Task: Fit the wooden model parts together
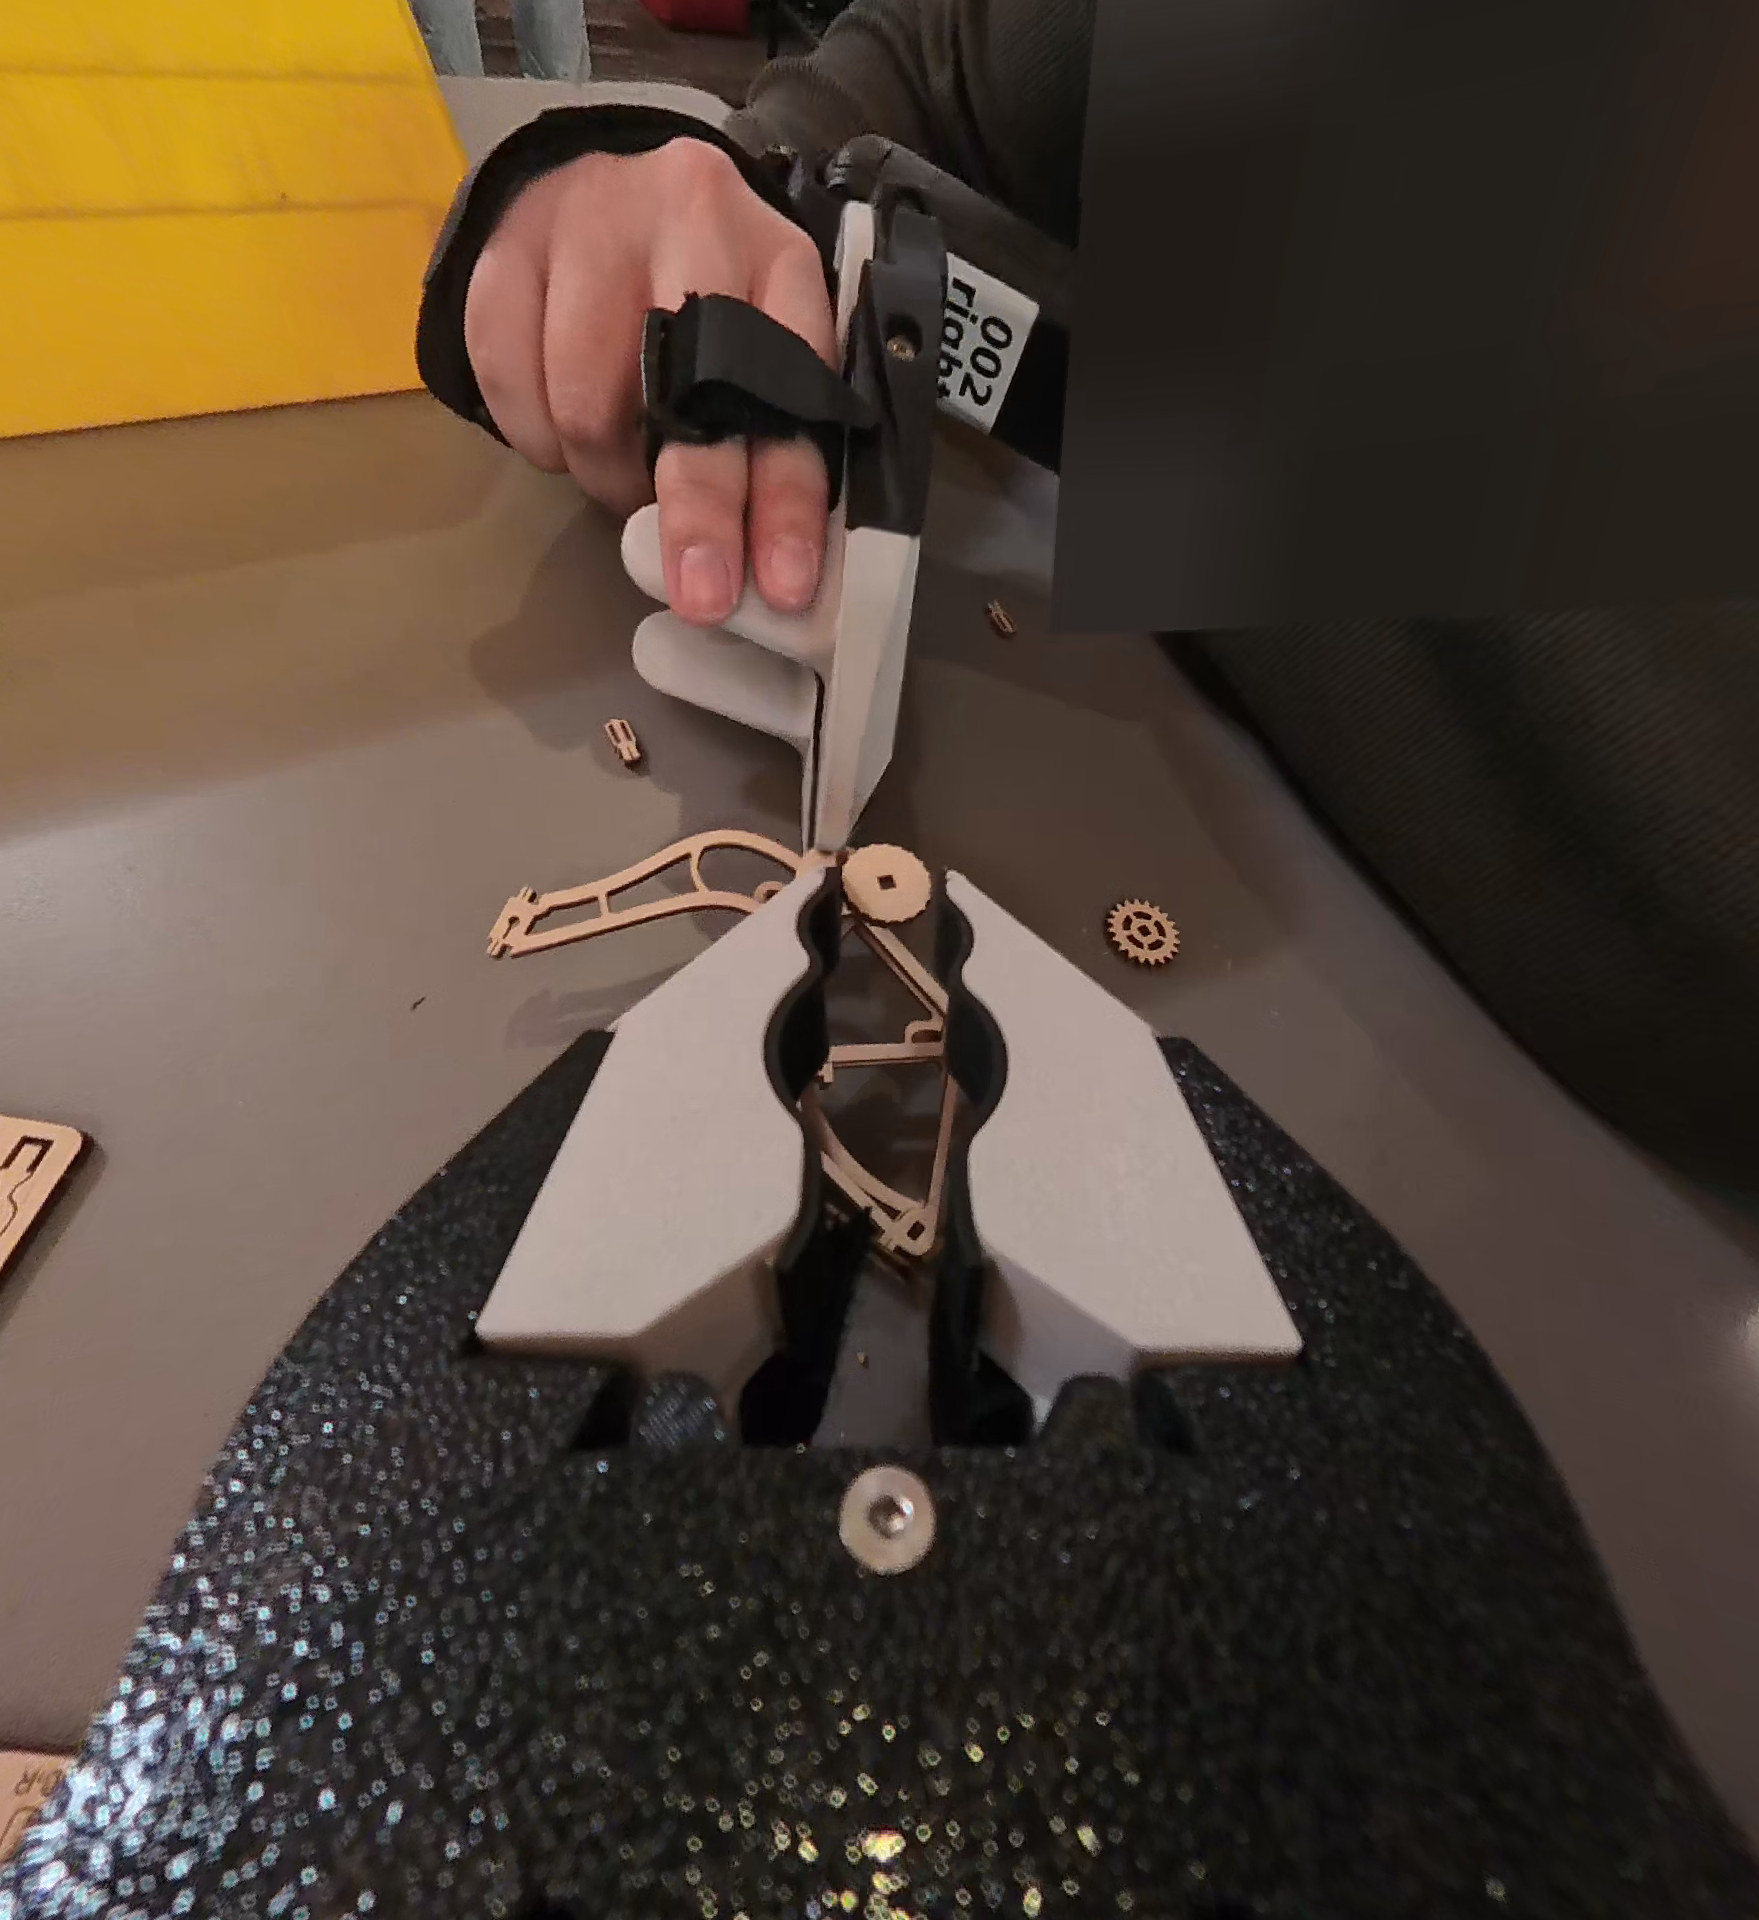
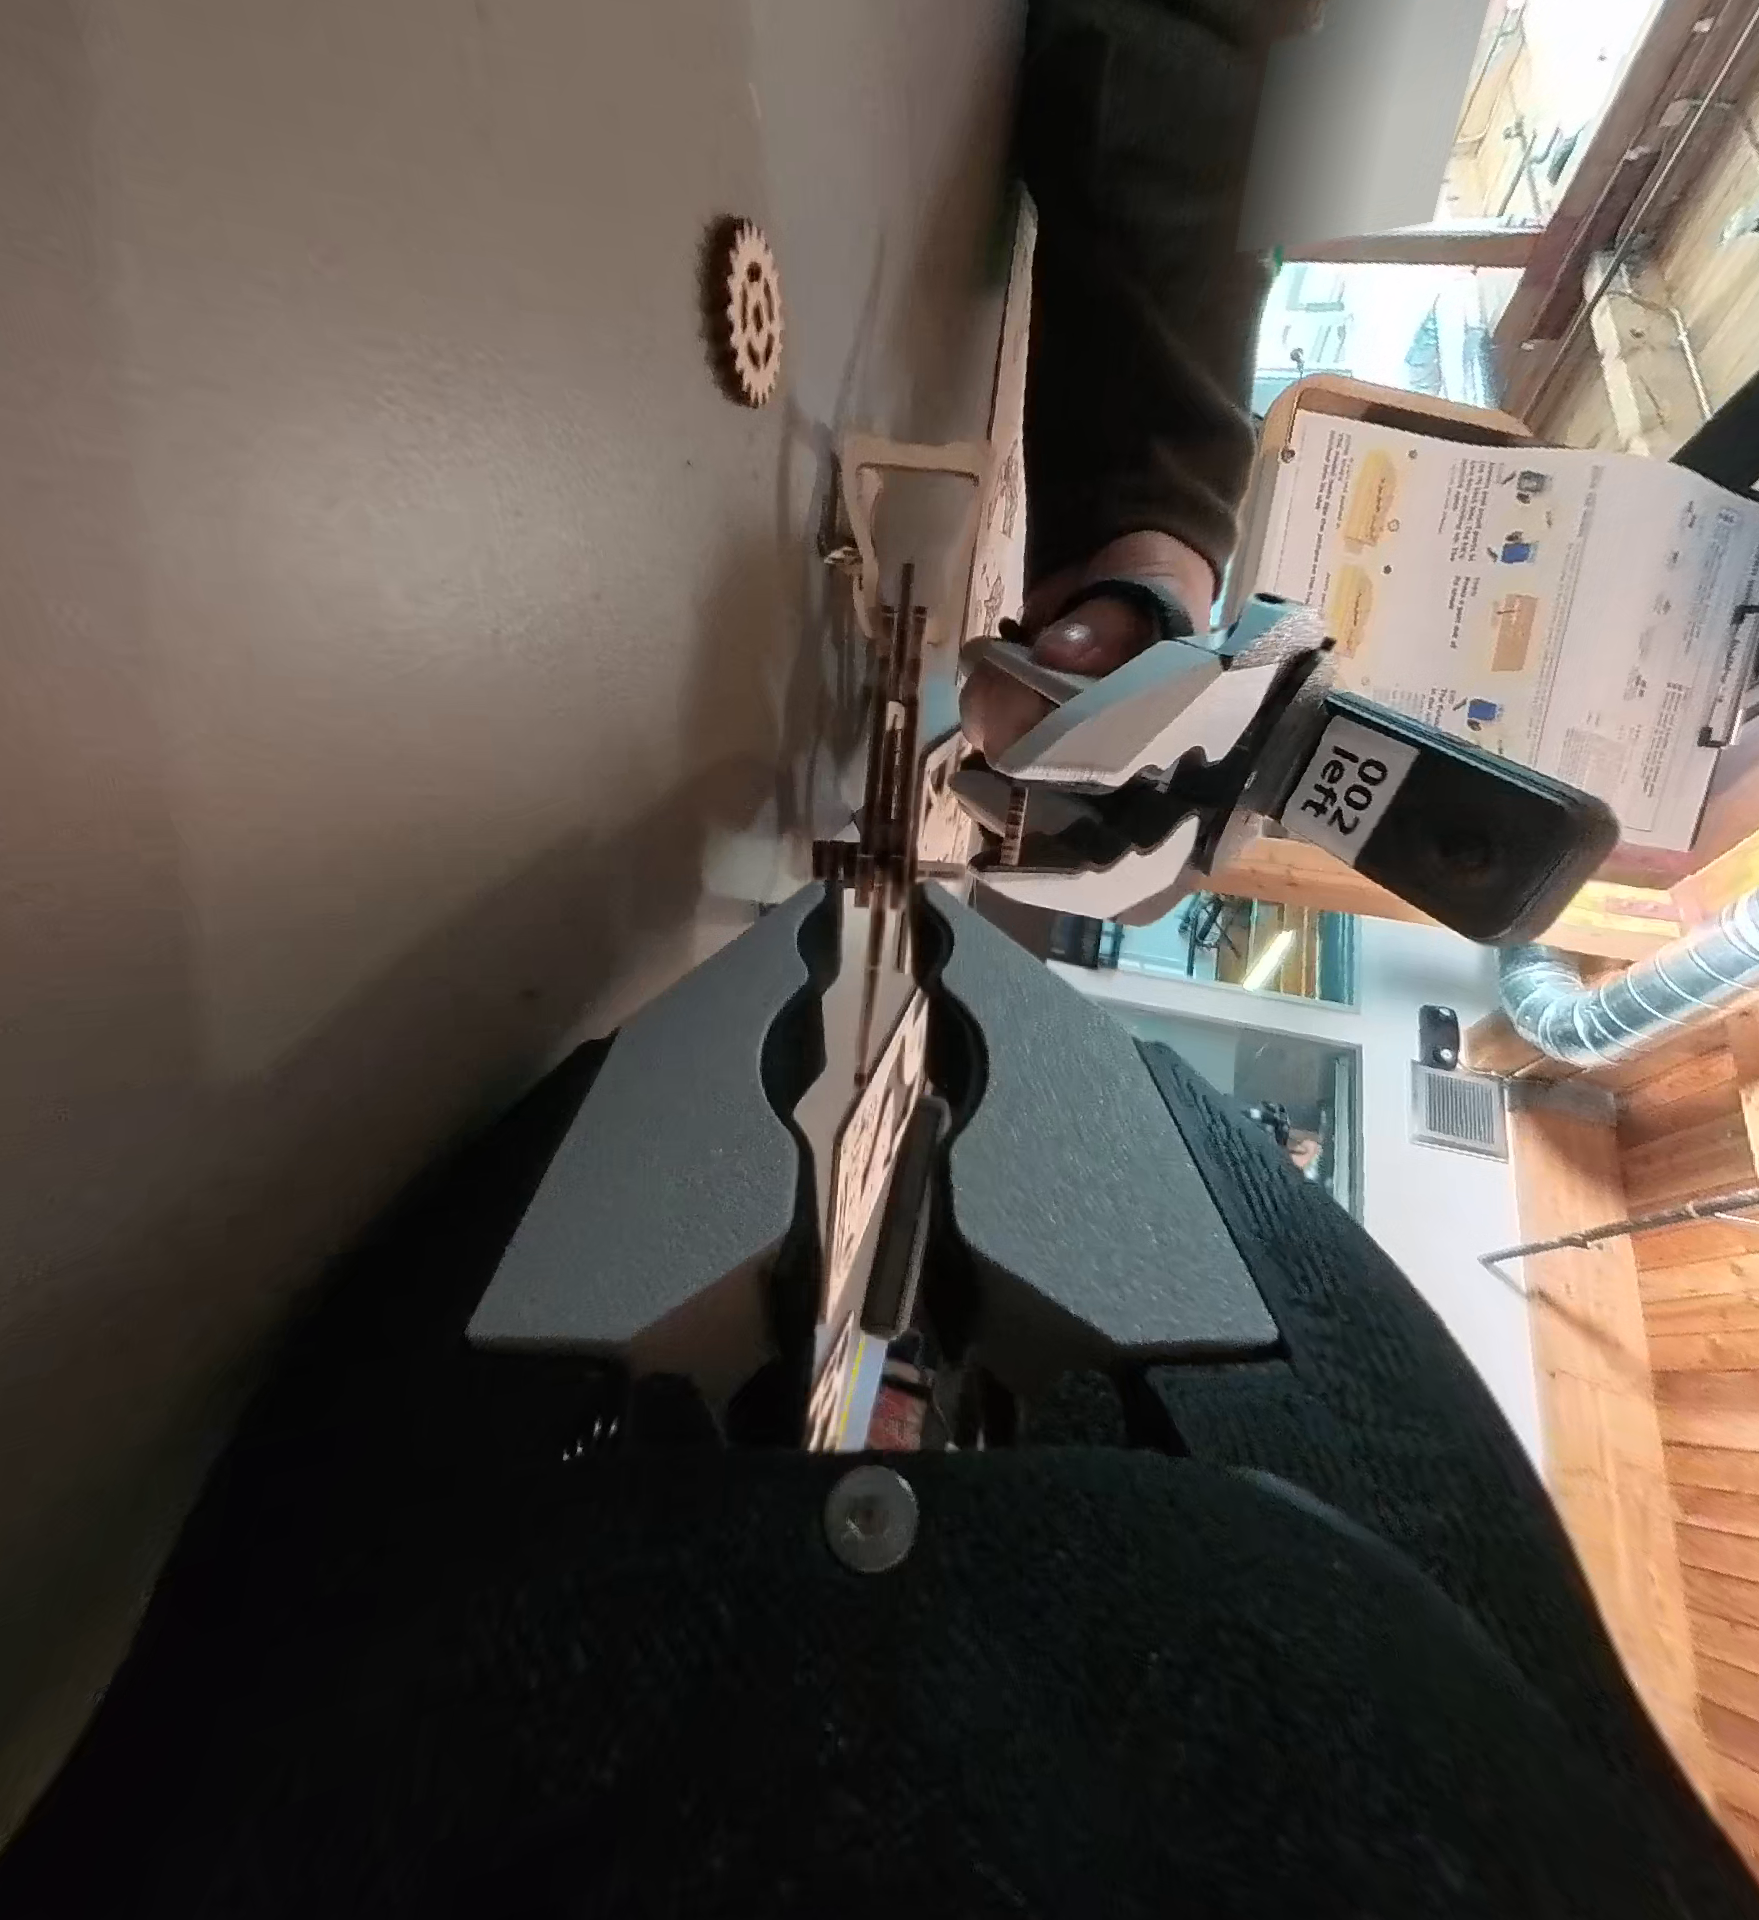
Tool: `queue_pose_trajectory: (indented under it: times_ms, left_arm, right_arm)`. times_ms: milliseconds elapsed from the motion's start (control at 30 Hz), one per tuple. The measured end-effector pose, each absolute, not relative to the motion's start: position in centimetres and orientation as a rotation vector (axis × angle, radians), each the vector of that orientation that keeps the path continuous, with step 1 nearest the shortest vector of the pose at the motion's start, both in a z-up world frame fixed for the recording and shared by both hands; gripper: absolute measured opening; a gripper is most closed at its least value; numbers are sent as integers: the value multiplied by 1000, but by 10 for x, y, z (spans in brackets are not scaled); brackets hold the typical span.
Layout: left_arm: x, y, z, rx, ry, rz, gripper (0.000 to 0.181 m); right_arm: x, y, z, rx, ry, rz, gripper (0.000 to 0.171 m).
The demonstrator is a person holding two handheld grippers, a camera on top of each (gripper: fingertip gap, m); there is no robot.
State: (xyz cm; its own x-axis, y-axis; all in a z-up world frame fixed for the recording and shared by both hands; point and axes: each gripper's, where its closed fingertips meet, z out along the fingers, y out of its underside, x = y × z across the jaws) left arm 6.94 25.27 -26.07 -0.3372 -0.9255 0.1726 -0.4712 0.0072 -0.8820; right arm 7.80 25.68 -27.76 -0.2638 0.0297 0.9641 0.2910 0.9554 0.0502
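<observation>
Gripping the wooden frame (image 1: 890,1091) lengthwise between its fingers, left tool (image 1: 880,914) meets the pinched-shut right tool (image 1: 828,831).

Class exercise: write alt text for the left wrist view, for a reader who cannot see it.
The left hand-held gripper grips a thin wooden frame piece with a small toothed wheel at its tip, while the right hand-held gripper, held in a person's hand, comes down with its tips beside that wheel. A loose gear and a curved wooden arm lie on the grey table.
</observation>
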Motion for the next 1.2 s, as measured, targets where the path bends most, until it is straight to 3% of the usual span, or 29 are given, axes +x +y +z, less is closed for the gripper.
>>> queue_pose_trajectory:
  times_ms: [1200]
  left_arm:
    - [66, 256, -264, -1473, 1763, -1364, 14]
  right_arm:
    - [68, 252, -273, -199, -1765, -229, 7]
